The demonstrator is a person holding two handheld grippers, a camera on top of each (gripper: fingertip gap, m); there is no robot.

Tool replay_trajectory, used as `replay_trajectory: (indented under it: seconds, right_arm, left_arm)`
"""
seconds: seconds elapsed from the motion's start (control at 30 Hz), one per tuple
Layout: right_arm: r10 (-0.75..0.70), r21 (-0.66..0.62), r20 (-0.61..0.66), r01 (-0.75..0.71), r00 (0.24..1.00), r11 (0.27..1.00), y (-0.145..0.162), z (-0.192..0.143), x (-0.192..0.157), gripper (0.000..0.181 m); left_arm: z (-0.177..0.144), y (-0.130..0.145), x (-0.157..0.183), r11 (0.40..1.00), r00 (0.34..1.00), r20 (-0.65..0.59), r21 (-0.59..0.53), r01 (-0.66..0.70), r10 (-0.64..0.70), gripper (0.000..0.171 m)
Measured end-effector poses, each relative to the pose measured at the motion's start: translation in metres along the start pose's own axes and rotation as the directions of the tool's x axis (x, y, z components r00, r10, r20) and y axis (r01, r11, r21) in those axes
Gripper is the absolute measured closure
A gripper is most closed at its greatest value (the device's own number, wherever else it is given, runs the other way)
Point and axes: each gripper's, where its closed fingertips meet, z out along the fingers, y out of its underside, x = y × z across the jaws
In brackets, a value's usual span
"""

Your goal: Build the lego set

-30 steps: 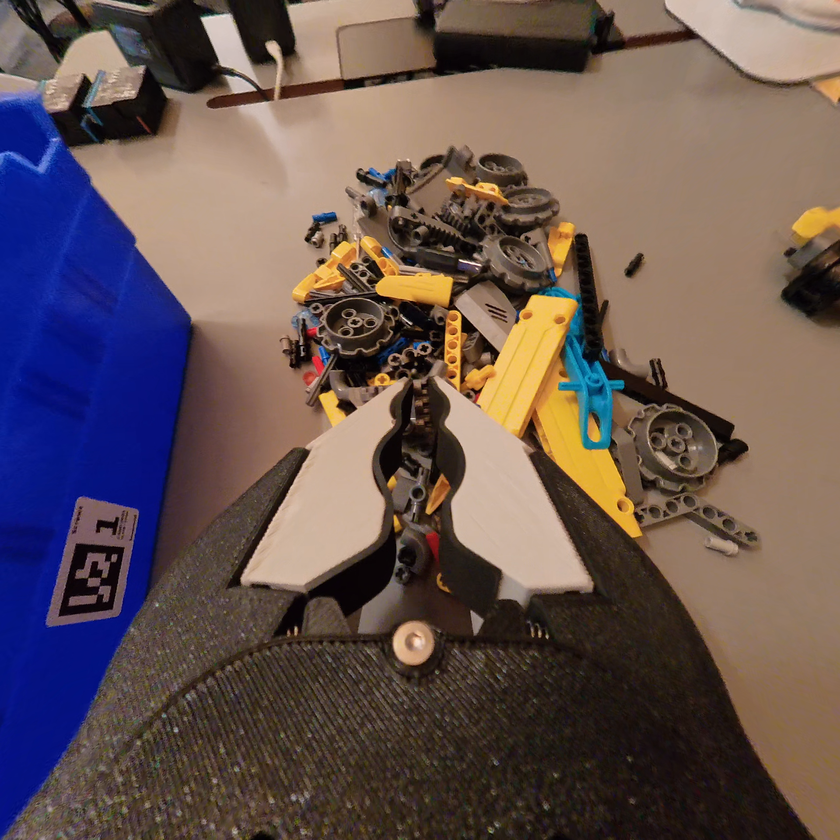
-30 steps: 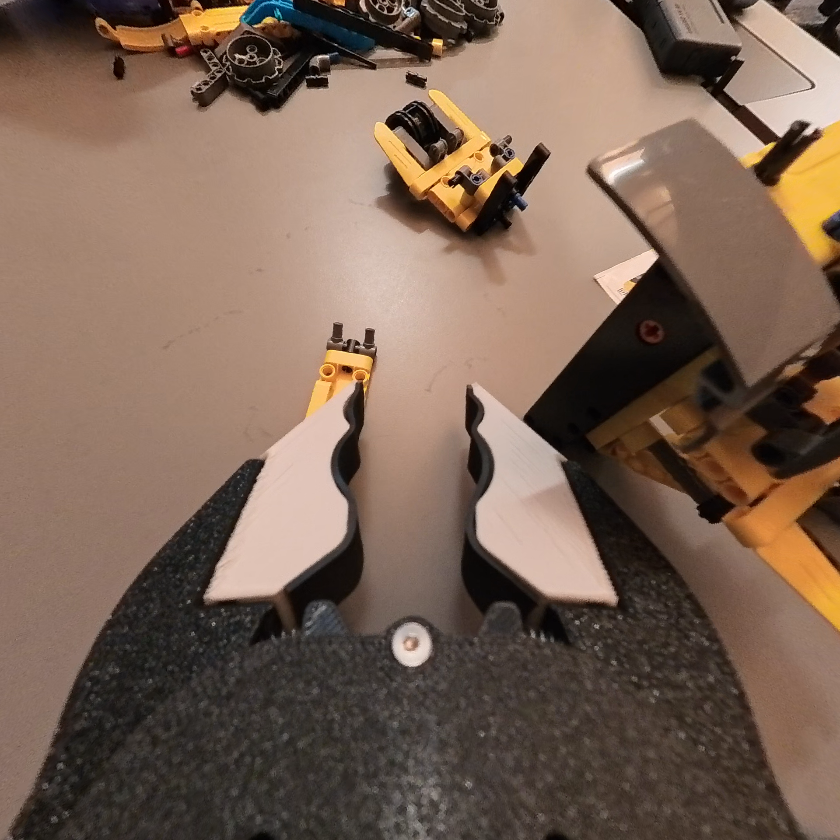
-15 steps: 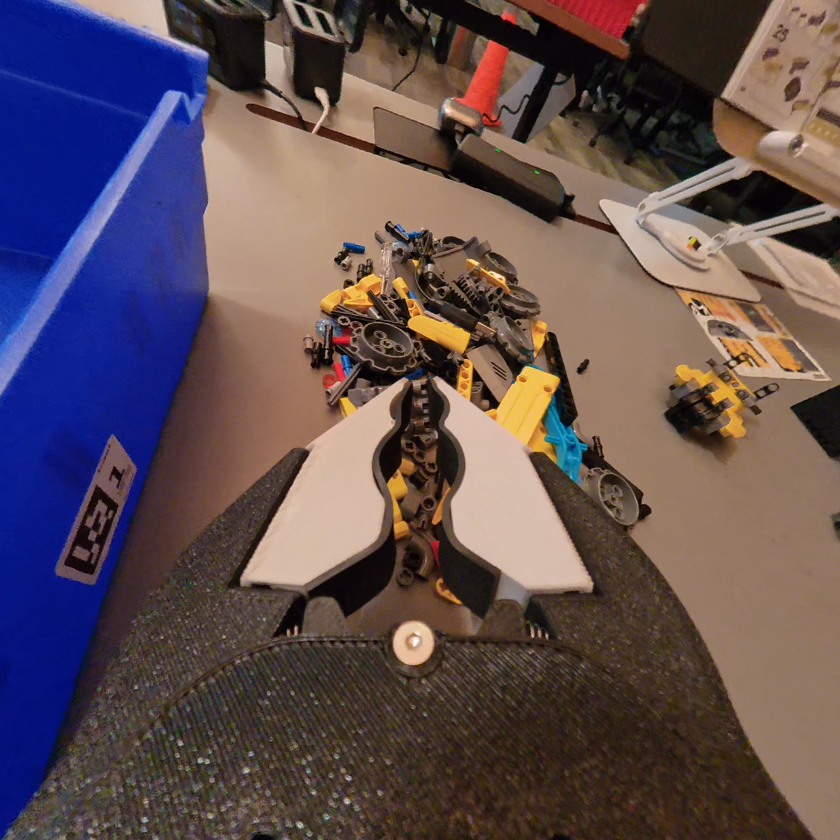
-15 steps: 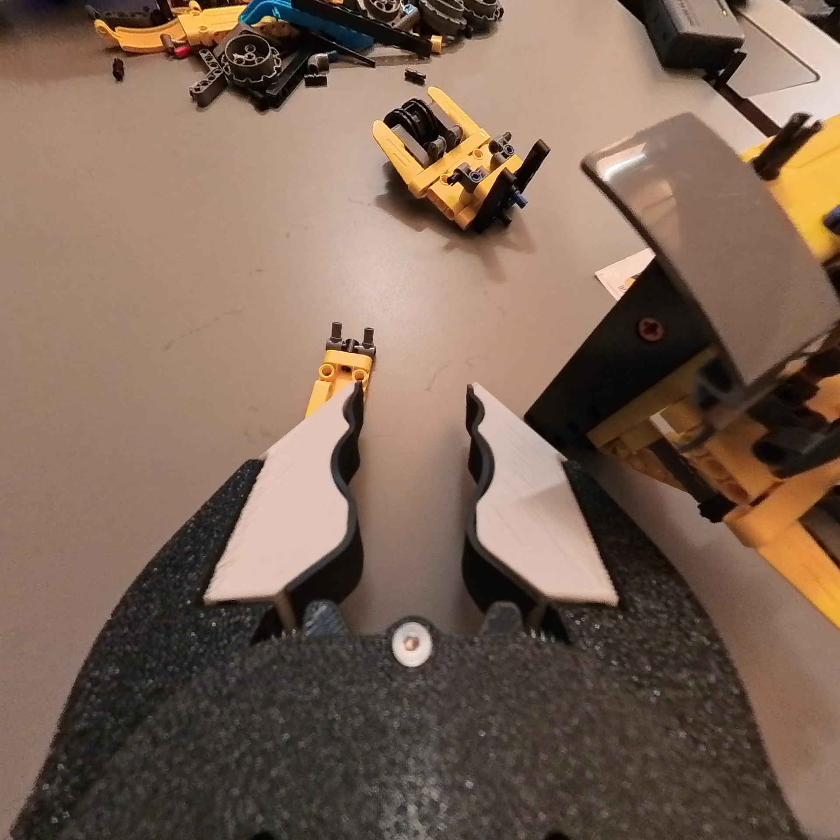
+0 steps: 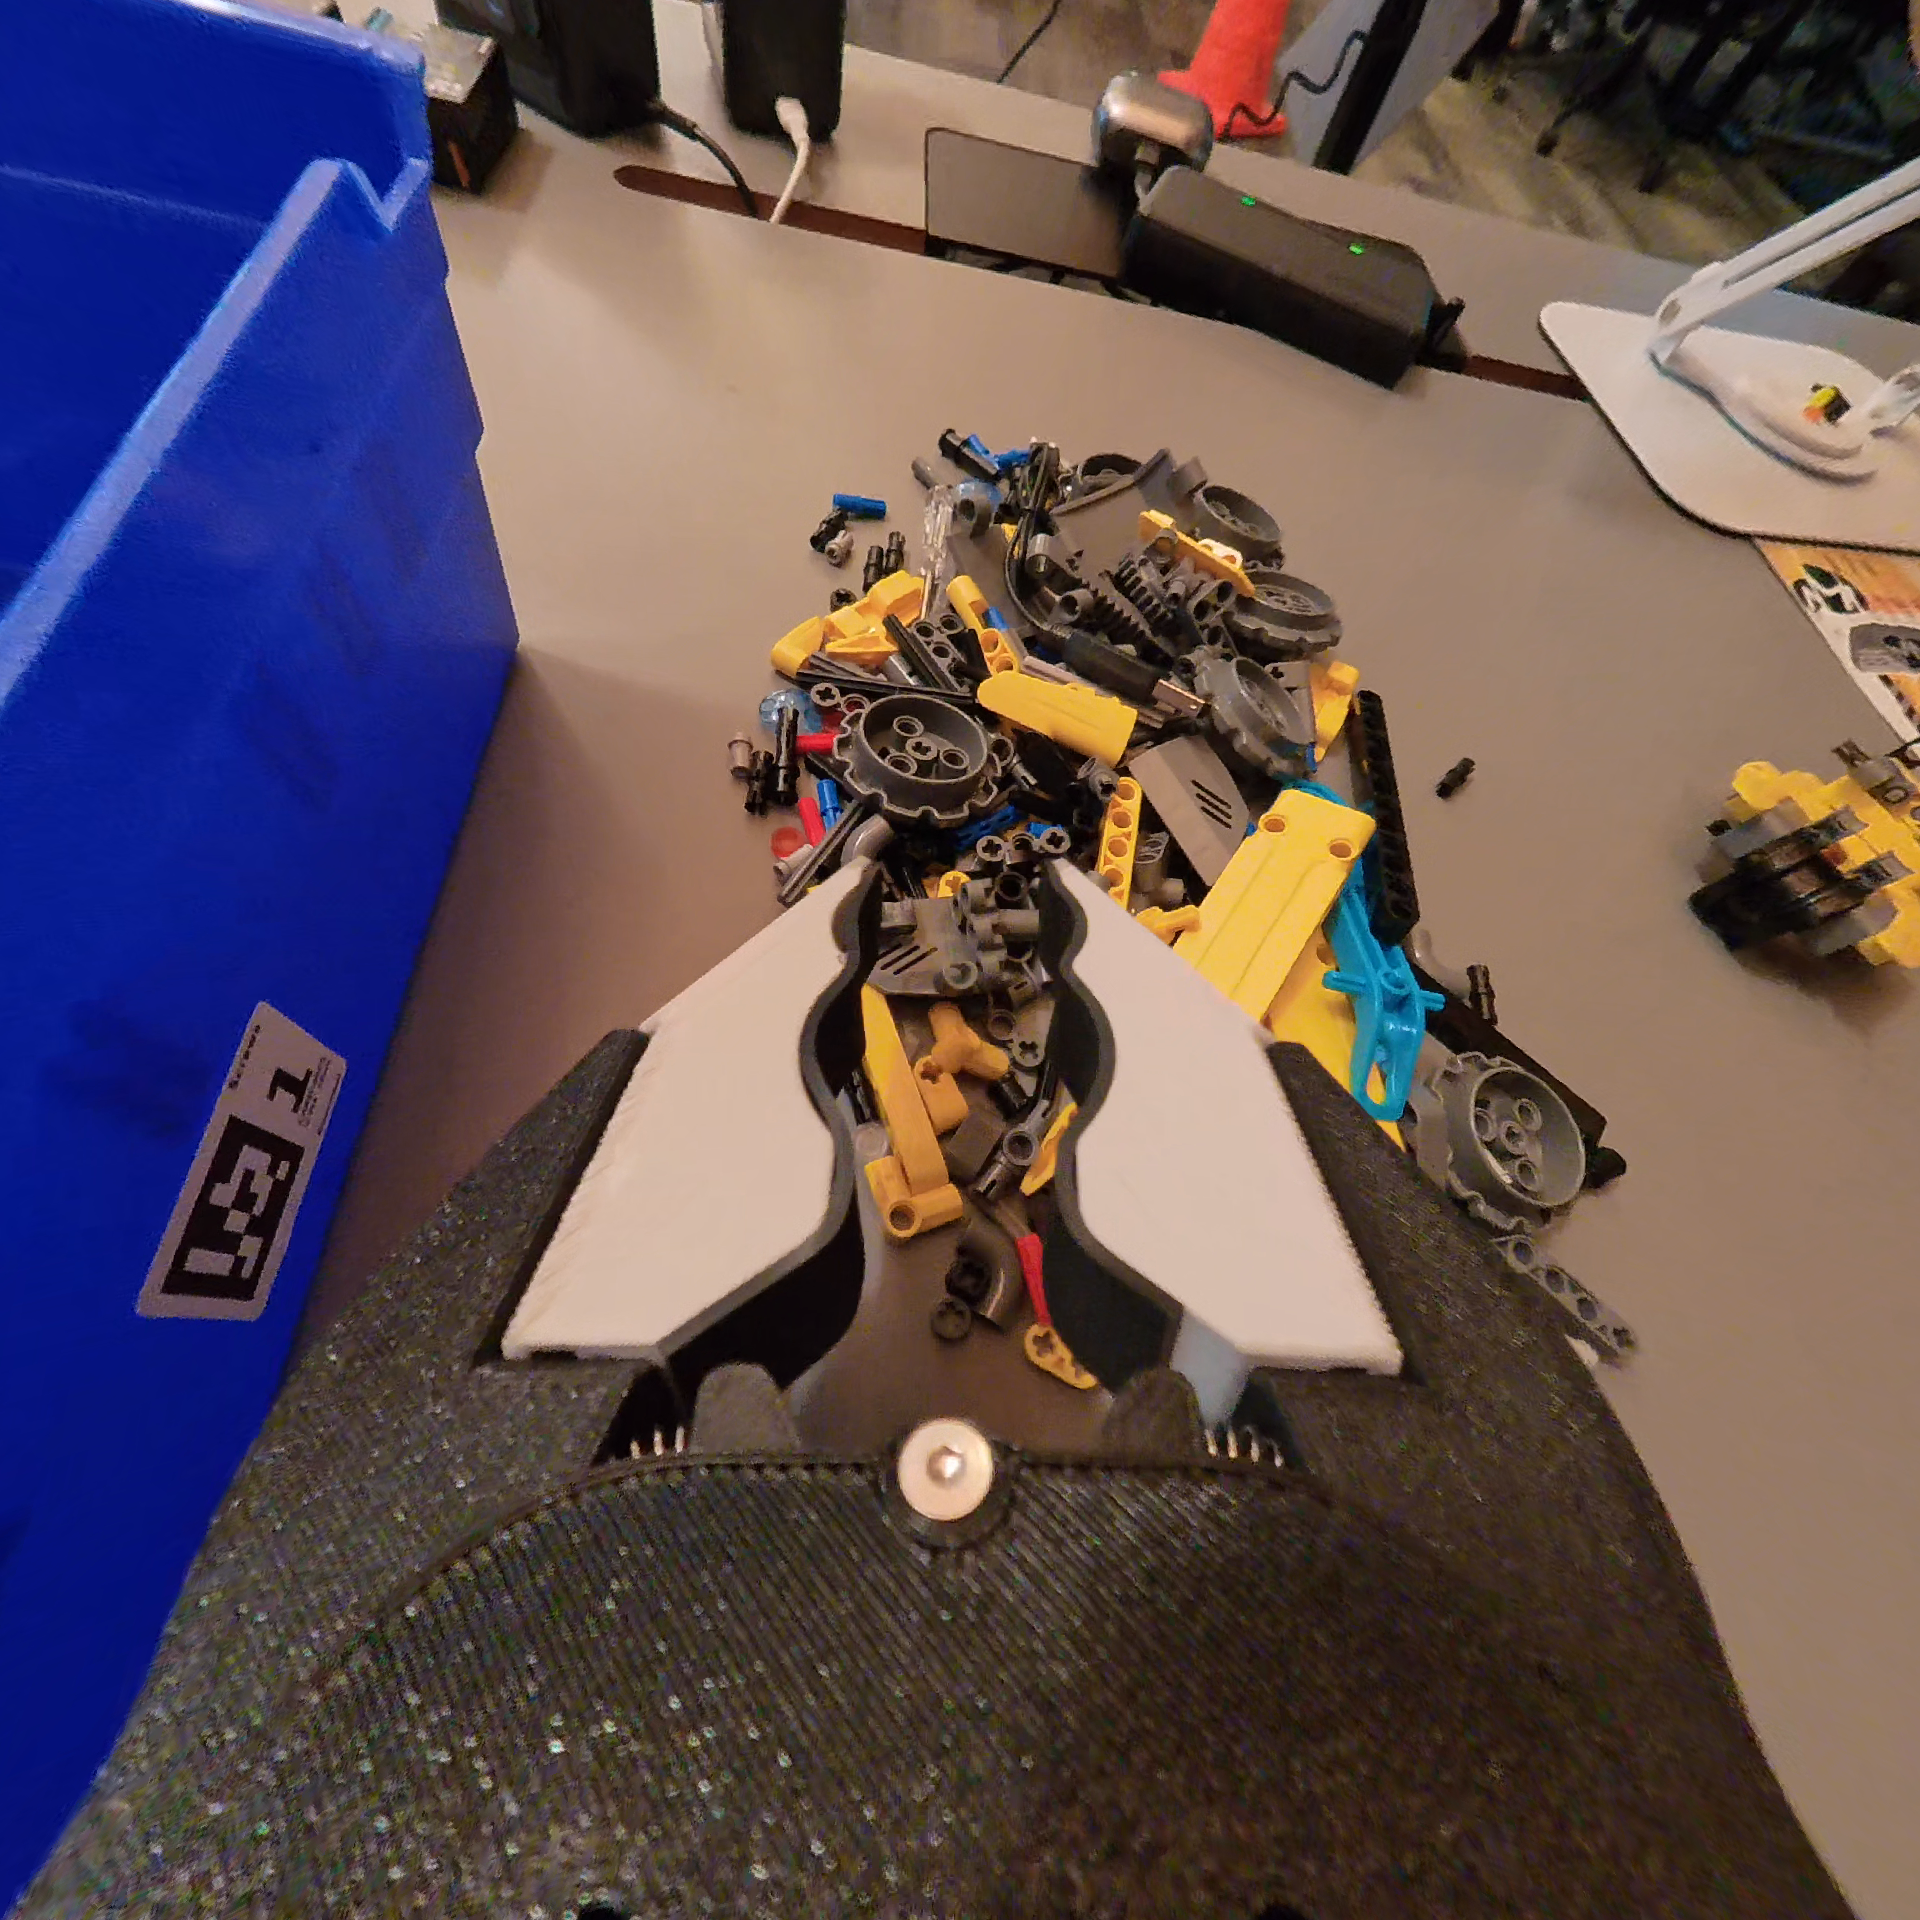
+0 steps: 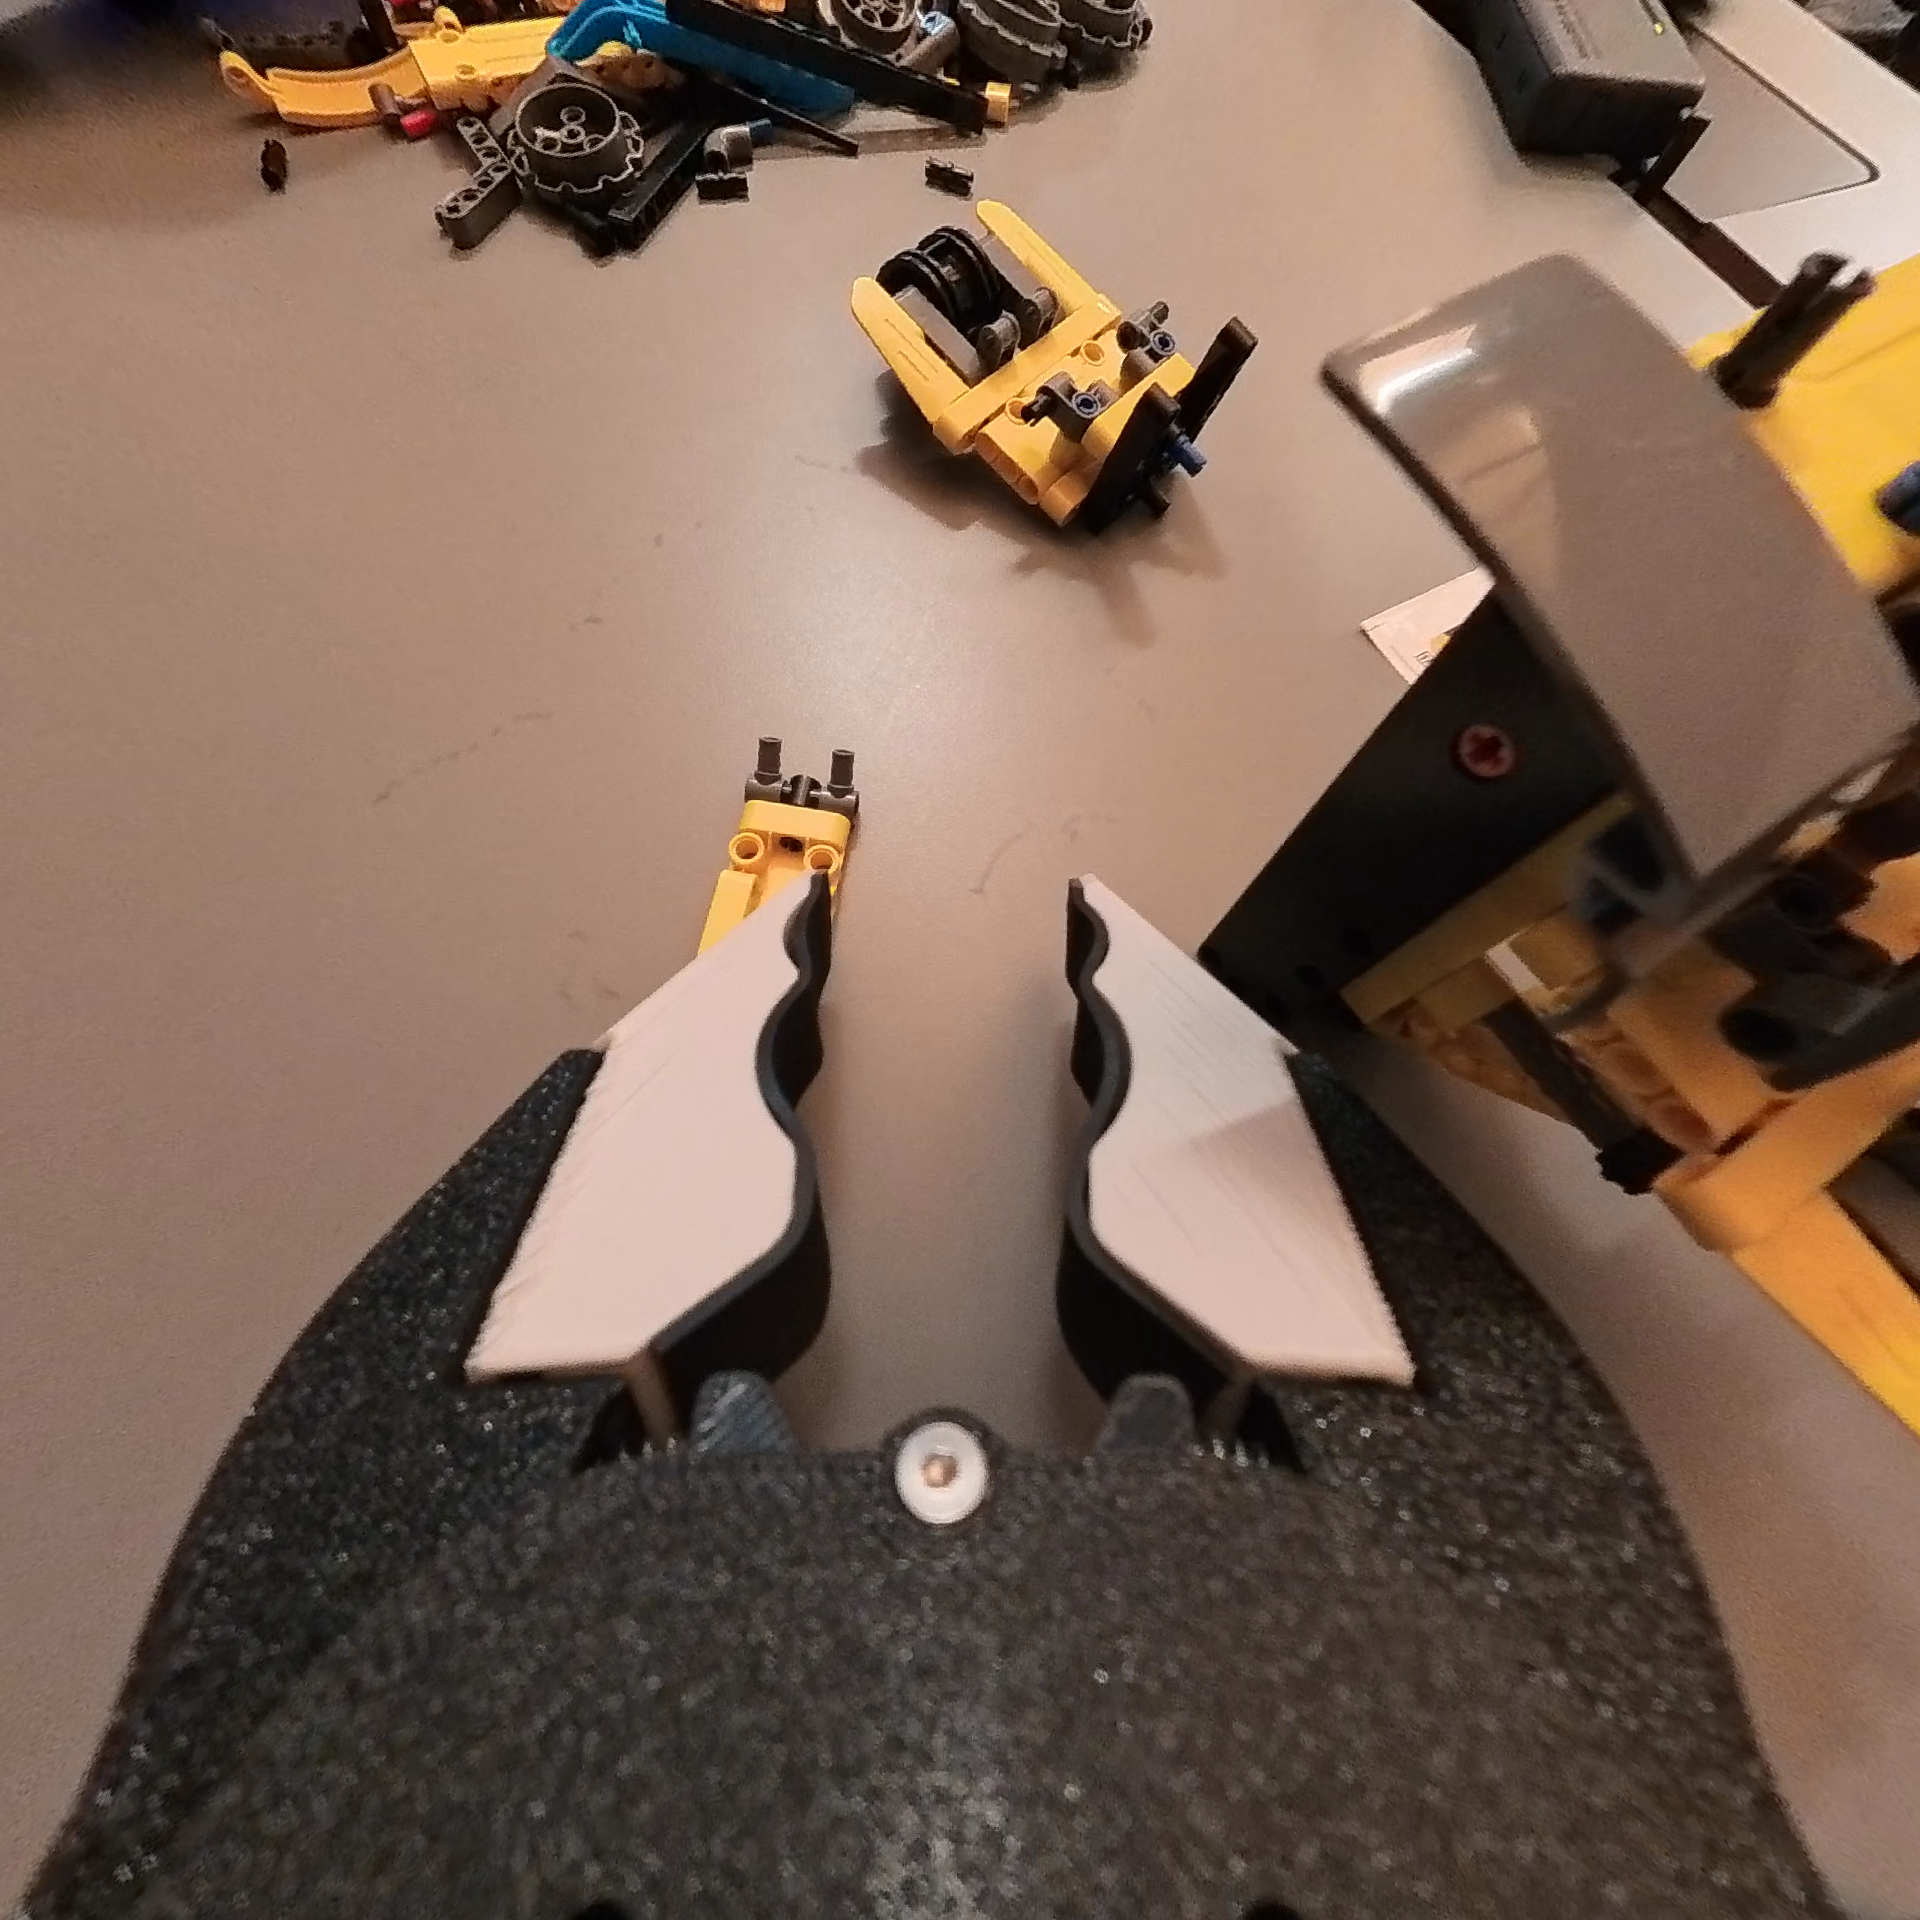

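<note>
My left gripper [image 5: 961, 883] is open and hovers just above the near end of a pile of loose yellow, grey, black and blue building-toy parts [image 5: 1039, 748]. Small grey connectors [image 5: 992, 920] and a yellow beam [image 5: 904, 1122] show between its fingers. My right gripper [image 6: 951, 894] is open and empty, low over the table. Its left fingertip partly covers a small yellow piece with two dark pins [image 6: 795, 831]. A large yellow model with a curved grey panel [image 6: 1621, 520] stands close beside its right finger.
A tall blue bin [image 5: 208, 623] with a tag stands left of the pile. A small yellow and black assembly [image 6: 1039, 353] lies ahead of the right gripper. A black power adapter [image 5: 1278, 270], a white lamp base [image 5: 1745, 416] and a printed sheet [image 5: 1860, 613] lie at the back. Some 40 centimeters of space lies between my two pairs of fingers. The black power adapter [image 5: 1278, 270] is about 35 centimeters from my left fingertips.
My left gripper's fingers were almost closed and have spread apart, and it has risen and tilted up over the pile. My right gripper has stayed still.
</note>
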Motion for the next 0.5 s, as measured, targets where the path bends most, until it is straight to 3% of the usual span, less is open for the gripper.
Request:
replay_trajectory:
  seconds: [0.17,0.37,0.5]
  right_arm:
    - [0.012,-0.005,0.001,-0.012,1.000,1.000,0.000,0.001,0.002,0.136]
    - [0.031,0.009,0.004,-0.031,1.000,0.999,-0.001,0.000,0.004,0.136]
    - [0.009,-0.007,-0.005,-0.009,1.000,1.000,0.000,0.001,0.003,0.136]
  left_arm:
    - [0.006,-0.002,0.008,0.997,0.996,0.035,-0.003,-0.081,0.081,0.145]
    - [0.037,0.011,0.054,0.934,0.948,-0.031,-0.161,-0.318,0.317,0.149]
    - [0.048,0.011,0.069,0.912,0.936,-0.079,-0.211,-0.352,0.343,0.154]
